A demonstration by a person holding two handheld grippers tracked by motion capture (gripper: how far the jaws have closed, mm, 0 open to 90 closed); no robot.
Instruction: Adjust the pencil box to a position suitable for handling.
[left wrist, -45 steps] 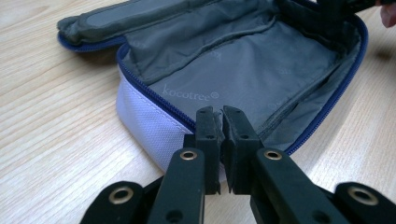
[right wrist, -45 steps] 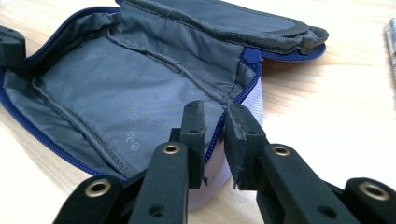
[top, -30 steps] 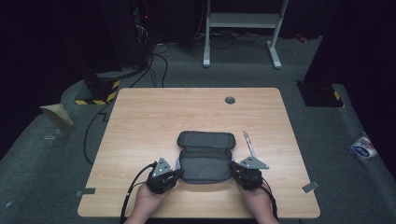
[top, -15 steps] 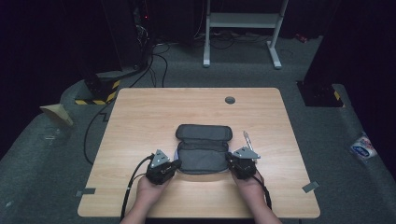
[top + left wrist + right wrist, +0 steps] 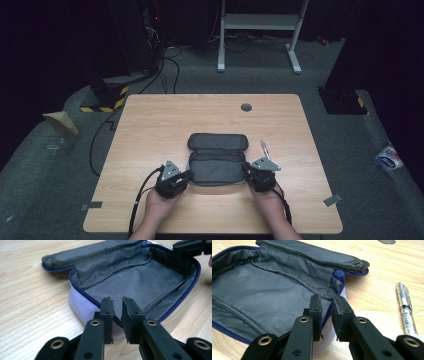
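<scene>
A grey pencil case (image 5: 217,162) with a blue zip lies opened flat near the table's front; its grey lining shows in the left gripper view (image 5: 140,282) and the right gripper view (image 5: 262,290). My left gripper (image 5: 188,175) (image 5: 117,301) sits at the left end of the near half. Its jaws have just been opening, a narrow gap apart over the zip rim, and the pads do not press it. My right gripper (image 5: 246,172) (image 5: 327,300) stands likewise at the right end, its jaws just opened a little. A clear pen (image 5: 264,148) (image 5: 405,307) lies beside the case's right end.
The wooden table (image 5: 165,120) has a round cable hole (image 5: 246,107) near its far edge. A black cable (image 5: 142,195) trails from the left gripper over the front edge. On the floor behind the table stands a white metal frame (image 5: 260,30).
The case has dropped flatter and shifted slightly away from the front edge. Both pairs of jaws have parted a little at its ends. The hands have hardly moved.
</scene>
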